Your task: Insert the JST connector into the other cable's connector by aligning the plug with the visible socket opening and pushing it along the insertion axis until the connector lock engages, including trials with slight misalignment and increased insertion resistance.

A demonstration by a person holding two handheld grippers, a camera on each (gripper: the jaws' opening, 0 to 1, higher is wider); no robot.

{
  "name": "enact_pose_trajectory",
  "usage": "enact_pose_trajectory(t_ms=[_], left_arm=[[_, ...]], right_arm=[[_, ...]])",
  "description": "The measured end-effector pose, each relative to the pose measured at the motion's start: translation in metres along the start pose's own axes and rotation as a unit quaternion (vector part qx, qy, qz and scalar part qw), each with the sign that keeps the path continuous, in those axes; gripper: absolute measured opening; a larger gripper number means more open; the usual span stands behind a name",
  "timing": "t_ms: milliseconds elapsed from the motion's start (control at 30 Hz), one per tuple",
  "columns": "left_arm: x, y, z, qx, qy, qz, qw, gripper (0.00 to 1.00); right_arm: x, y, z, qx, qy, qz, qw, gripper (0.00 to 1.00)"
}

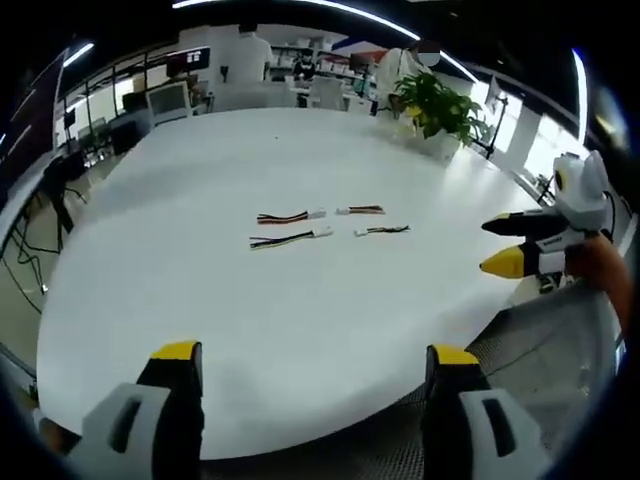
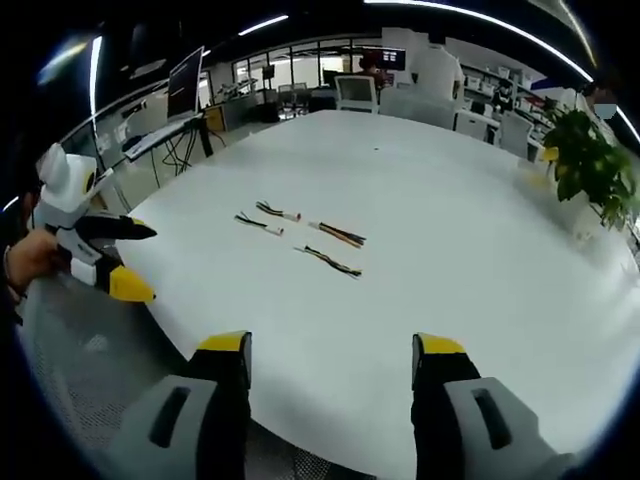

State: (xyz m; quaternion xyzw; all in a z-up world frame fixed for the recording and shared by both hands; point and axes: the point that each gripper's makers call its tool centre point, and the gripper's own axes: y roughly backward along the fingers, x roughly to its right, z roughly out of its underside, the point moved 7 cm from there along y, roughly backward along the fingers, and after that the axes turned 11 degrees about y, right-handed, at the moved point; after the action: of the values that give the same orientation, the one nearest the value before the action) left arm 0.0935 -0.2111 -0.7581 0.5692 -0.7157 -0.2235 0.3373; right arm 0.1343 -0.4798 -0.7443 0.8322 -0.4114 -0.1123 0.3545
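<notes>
Several short JST cables with white connectors lie loose near the middle of the white table [image 1: 200, 300]. In the left gripper view one pair [image 1: 288, 228] lies to the left and a shorter pair [image 1: 370, 220] to the right, connector ends facing each other. The right gripper view has the same cables [image 2: 300, 235] in a loose row. My left gripper [image 1: 315, 352] is open and hangs over the table's near edge, well short of them. My right gripper [image 2: 332, 345] is open too and holds nothing. Each enters the other's view from the side, left gripper [image 2: 150, 263], right gripper [image 1: 487, 245].
A potted plant [image 1: 440, 105] stands at the table's far edge, also the plant [image 2: 590, 165]. Grey mesh [image 1: 540, 340] lies below the table's near edge. Desks, monitors [image 2: 355, 90] and chairs fill the room behind, and a person's hand [image 2: 25, 260] holds the left gripper.
</notes>
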Motion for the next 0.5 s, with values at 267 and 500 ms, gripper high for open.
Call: enact_pose_trajectory(t_ms=[267, 500], left_arm=[[-0.0029, 0.0019, -0.0025, 0.009, -0.006, -0.006, 0.9999, 0.9], [0.0004, 0.0009, -0.0007, 0.003, -0.005, 0.006, 1.0, 0.91]], right_arm=[[-0.002, 0.003, -0.0006, 0.009, -0.005, 0.002, 0.9999, 0.6], [-0.0044, 0.0021, -0.0002, 0.006, -0.001, -0.005, 1.0, 0.6]])
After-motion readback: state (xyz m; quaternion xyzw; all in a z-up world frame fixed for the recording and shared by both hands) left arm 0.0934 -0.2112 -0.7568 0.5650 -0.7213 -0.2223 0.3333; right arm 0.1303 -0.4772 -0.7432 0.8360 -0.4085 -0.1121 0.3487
